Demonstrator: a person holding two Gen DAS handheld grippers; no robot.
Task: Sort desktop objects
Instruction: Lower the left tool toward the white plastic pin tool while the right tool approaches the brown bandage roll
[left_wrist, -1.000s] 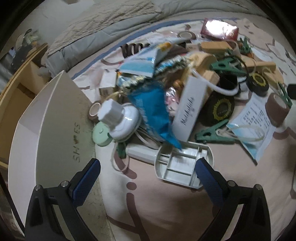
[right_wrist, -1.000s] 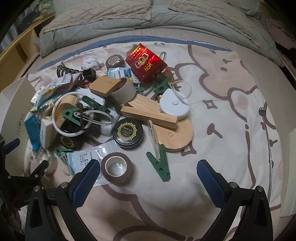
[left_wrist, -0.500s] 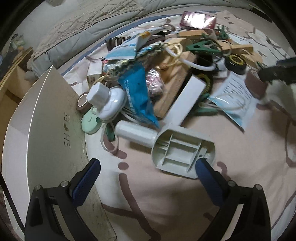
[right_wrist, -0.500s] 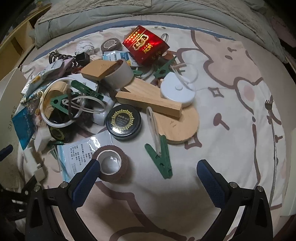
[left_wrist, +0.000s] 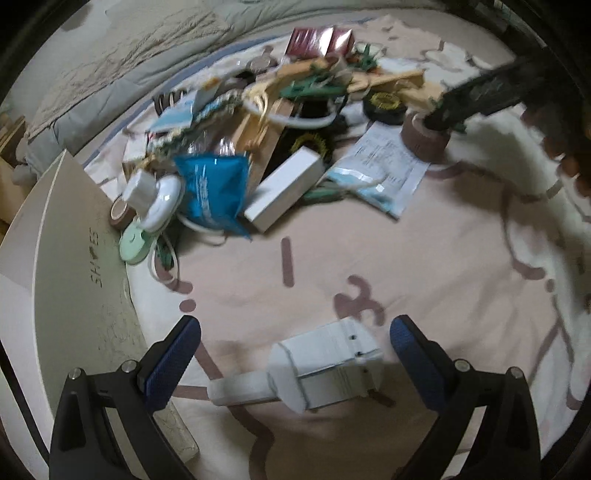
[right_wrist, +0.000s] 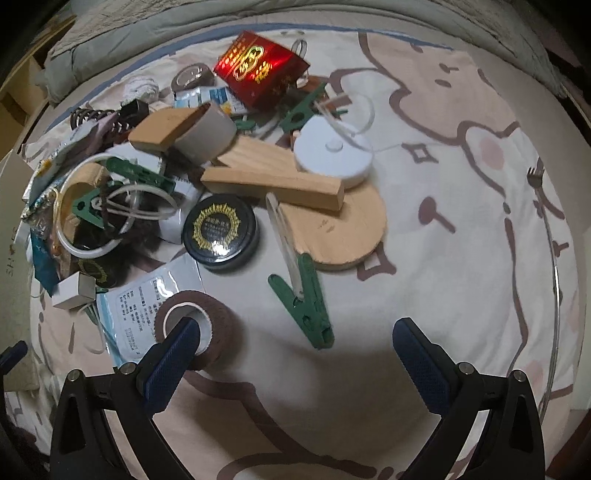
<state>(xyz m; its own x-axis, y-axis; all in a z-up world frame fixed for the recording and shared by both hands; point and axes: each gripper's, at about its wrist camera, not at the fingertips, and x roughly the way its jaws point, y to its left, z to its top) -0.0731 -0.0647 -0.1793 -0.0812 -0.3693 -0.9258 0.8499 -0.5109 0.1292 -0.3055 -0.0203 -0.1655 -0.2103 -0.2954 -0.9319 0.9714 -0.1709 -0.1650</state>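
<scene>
A pile of desk clutter lies on a patterned bedsheet. In the left wrist view a white plastic handled tool (left_wrist: 317, 365) lies apart from the pile, between the open fingers of my left gripper (left_wrist: 293, 354), not gripped. In the right wrist view my right gripper (right_wrist: 295, 350) is open and empty; its left finger overlaps a brown tape roll (right_wrist: 207, 325), and a green clothes peg (right_wrist: 306, 299) lies just ahead. That tape roll (left_wrist: 424, 142) and the right gripper (left_wrist: 476, 94) above it also show in the left wrist view.
A white shoe box lid (left_wrist: 70, 273) lies at the left. The pile holds a red box (right_wrist: 258, 70), wooden blocks (right_wrist: 273, 177), a round wooden board (right_wrist: 340, 229), a black tin (right_wrist: 220, 232), a white disc (right_wrist: 332, 153), a printed pouch (right_wrist: 147, 295), a blue packet (left_wrist: 210, 192) and a white carton (left_wrist: 284, 186).
The white handled tool has come out of the pile and turned over close to the left gripper, which pulled back. The right gripper has moved forward and down onto the brown tape roll.
</scene>
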